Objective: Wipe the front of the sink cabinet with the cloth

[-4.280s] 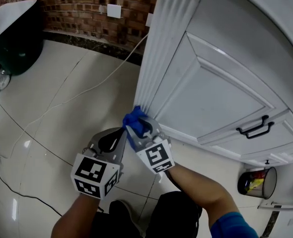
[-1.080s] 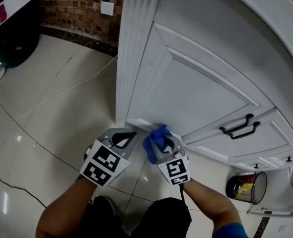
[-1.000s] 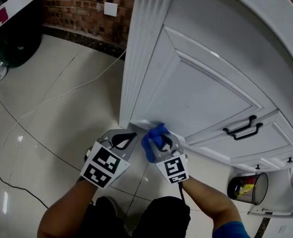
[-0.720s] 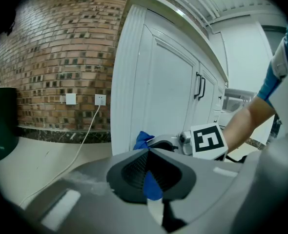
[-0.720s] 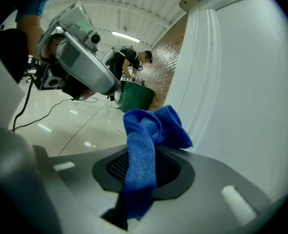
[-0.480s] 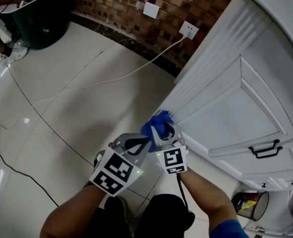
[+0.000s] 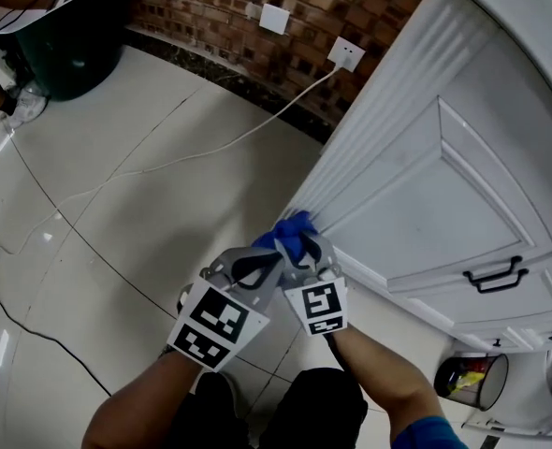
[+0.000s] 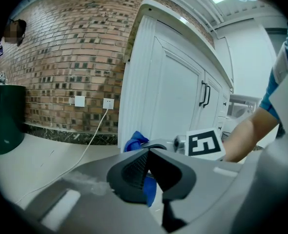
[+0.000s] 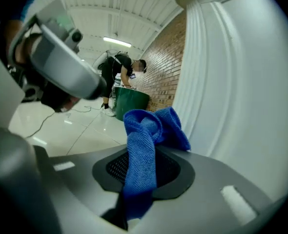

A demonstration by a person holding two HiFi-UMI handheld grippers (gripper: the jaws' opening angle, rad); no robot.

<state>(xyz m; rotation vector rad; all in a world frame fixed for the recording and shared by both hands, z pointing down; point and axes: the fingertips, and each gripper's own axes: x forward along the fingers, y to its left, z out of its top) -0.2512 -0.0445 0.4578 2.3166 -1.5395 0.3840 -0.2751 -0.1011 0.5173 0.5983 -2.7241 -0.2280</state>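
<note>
Head view shows your right hand-held gripper (image 7: 301,253) clamped on the blue cloth (image 7: 291,231). The cloth's bunched end sits against the foot of the fluted corner post (image 7: 388,110) of the white sink cabinet (image 7: 426,195), low by the tiled floor (image 7: 117,251). In the right gripper view the cloth hangs pinched between the pads. Your left hand-held gripper (image 7: 257,266) sits just beside the right one, its jaws closed together on nothing. A white cable (image 7: 231,142) runs from the wall socket (image 7: 346,53) across the floor.
</note>
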